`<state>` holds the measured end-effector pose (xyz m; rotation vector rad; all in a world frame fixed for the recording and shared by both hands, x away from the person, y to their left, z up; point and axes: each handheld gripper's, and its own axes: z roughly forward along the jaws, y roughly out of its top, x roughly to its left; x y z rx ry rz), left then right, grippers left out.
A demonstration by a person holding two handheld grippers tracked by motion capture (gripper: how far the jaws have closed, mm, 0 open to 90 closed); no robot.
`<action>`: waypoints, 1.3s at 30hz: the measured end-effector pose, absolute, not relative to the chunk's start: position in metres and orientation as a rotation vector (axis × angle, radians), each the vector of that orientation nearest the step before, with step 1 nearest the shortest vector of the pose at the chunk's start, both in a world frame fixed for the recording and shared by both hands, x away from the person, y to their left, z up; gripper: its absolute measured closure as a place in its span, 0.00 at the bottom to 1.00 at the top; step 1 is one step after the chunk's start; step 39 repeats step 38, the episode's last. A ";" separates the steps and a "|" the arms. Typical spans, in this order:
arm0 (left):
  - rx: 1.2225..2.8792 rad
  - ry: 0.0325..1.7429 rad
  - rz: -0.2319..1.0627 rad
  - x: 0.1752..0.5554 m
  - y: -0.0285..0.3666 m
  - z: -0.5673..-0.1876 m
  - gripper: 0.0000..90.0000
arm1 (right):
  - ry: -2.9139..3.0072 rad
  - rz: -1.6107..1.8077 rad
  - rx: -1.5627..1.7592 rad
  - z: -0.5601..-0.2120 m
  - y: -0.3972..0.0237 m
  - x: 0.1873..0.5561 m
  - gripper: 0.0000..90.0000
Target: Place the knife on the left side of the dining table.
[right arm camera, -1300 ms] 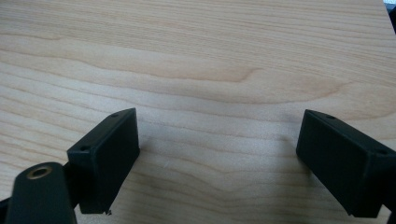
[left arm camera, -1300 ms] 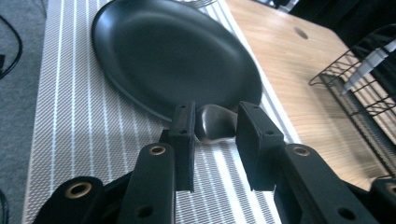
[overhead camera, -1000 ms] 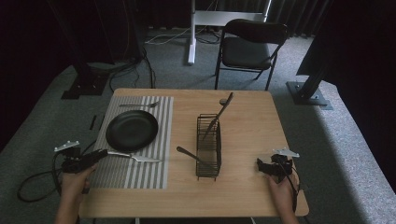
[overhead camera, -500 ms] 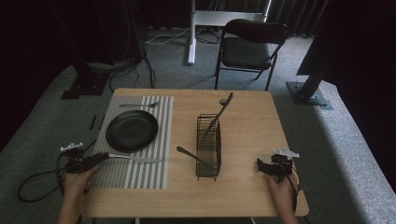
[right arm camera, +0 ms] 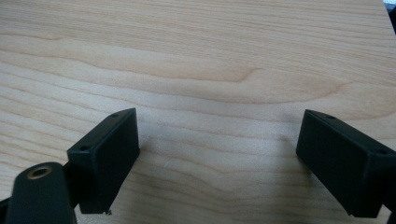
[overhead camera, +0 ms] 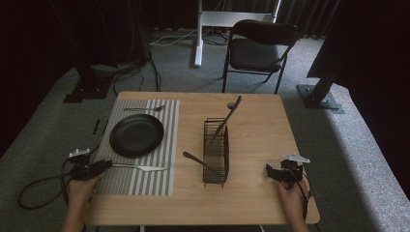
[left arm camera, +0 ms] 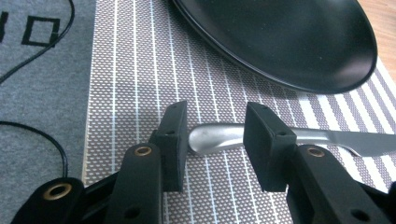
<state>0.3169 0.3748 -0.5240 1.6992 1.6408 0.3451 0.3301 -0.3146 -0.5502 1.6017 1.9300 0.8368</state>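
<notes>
Two gaps flank the knife [left arm camera: 219,136] handle lying on the striped placemat [left arm camera: 140,70] between the left gripper [left arm camera: 215,140] pads after their opening, so dragging back could skew it toward the black plate [left arm camera: 289,37].

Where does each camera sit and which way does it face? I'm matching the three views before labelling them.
High view: fixed above the person's side, looking forward and down on the table; both hands enter from below, with the left gripper and right gripper.
Left gripper view: rides the left gripper, looking along its jaws at the knife handle between them.
Right gripper view: rides the right gripper, facing bare tabletop between wide jaws.
Shared: the high and left gripper views both show the knife, black plate and striped placemat.
</notes>
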 end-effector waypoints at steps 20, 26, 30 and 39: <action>1.736 1.538 0.523 0.268 0.322 -0.524 0.41 | 1.930 0.837 1.602 -0.550 -0.315 0.330 0.14; 1.792 1.585 0.543 0.265 0.310 -0.533 0.13 | 1.930 0.837 1.602 -0.550 -0.315 0.330 0.14; 1.824 1.594 0.578 0.261 0.302 -0.539 0.00 | 1.930 0.837 1.602 -0.550 -0.315 0.330 0.14; 1.819 1.584 0.618 0.261 0.303 -0.541 0.00 | 1.931 0.836 1.601 -0.550 -0.315 0.330 0.14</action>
